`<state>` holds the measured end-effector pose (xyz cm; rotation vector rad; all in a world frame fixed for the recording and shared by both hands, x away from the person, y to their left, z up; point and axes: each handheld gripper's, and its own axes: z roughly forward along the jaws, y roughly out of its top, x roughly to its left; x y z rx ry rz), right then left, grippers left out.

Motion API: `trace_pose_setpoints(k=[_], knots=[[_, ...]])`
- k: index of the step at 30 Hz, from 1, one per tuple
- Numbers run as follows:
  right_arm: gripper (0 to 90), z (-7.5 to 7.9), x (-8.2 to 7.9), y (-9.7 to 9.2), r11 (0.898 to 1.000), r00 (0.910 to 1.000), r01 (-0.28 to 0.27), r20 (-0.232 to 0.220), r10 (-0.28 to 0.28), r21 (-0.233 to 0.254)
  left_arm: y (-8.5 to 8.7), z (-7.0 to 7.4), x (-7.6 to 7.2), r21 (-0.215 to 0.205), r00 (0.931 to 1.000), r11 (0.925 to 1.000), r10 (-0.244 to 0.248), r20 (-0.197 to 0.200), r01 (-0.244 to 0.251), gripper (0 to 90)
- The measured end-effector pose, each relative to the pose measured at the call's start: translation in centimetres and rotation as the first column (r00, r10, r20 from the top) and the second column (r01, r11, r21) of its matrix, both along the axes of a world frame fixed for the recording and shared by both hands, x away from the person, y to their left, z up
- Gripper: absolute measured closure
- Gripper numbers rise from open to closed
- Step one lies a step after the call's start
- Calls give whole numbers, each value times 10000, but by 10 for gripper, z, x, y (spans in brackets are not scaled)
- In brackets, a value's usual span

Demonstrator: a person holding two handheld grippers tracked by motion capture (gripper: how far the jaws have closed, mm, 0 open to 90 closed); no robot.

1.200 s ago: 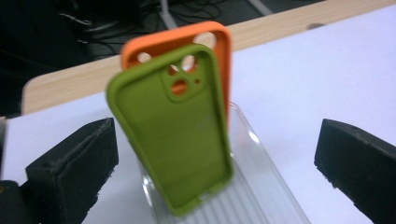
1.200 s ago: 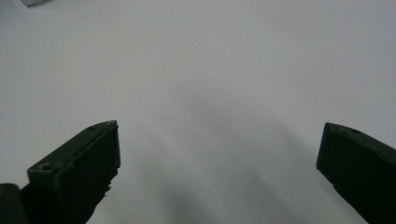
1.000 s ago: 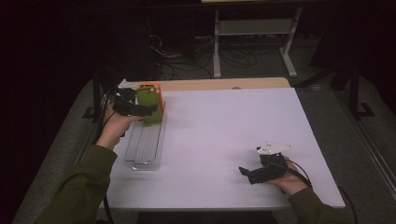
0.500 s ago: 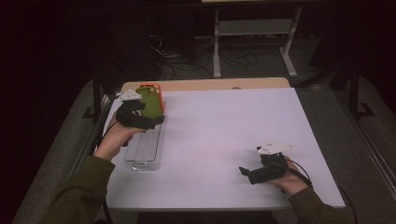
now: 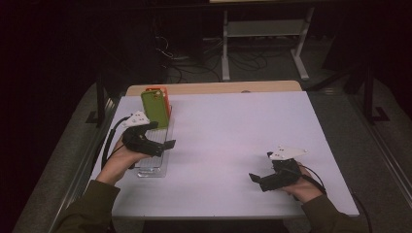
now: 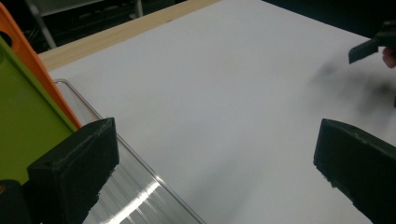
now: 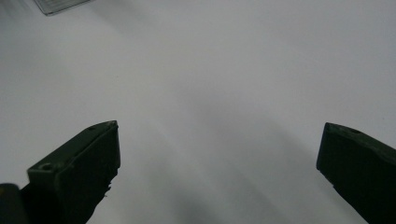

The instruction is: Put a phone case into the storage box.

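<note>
Clear ribbed plastic tray [image 5: 154,154] lies at the white matte table's [image 5: 233,131] left edge; a flat green plastic panel [image 5: 155,108], orange-backed, is stood at its far end, possibly a phone case. No lettering is legible. Left gripper [image 5: 163,144] is held over the tray, jaws apart, empty. Right gripper [image 5: 257,180], jaws apart, is held near the table's front right.

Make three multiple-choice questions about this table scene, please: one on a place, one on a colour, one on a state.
1. Where do the phone cases stand?
A. at the far end of the clear rack
B. beside the right gripper
C. on the floor

2. What colour is the front case?
A. blue
B. green
C. white

3. How are the left gripper's fingers?
A. shut on a case
B. shut on nothing
C. open

Answers:
1 A: the green case and orange case stand at the far end of the clear rack.
2 B: it is green.
3 C: the left gripper has its fingers wide apart.
</note>
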<state>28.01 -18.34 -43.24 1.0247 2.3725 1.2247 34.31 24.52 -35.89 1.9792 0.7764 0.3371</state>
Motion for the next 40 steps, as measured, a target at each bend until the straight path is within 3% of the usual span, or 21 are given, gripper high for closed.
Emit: trace_pose_setpoints(k=[2, 5, 10, 19, 33, 40], knots=[[0, 1, 0, 0, 10000, 10000, -55, 26, 55, -52, 0, -4, -4, -108, 9999, 9999, -82, -93, 81, 0], [0, 1, 0, 0, 10000, 10000, -30, 25, 30, 59, 0, -10, -10, 165, 9994, 9993, -333, -14, 333, 0], [0, 4, 0, -1, 10000, 9999, -13, 102, 13, 41, 1, -16, -22, 195, 9983, 9982, -578, 116, 576, 0], [0, 9, -2, -2, 9997, 9997, -134, 203, 130, 209, 10, -27, -39, -70, 9977, 9978, -655, 172, 656, 0], [0, 29, -6, -6, 9968, 9968, -364, 739, 311, 709, 16, -37, -40, -174, 9970, 9969, -764, -80, 762, 0], [0, 29, -7, -5, 9966, 9969, -406, 703, 356, 721, 17, -37, -40, -74, 9971, 9971, -762, -21, 761, 0]])
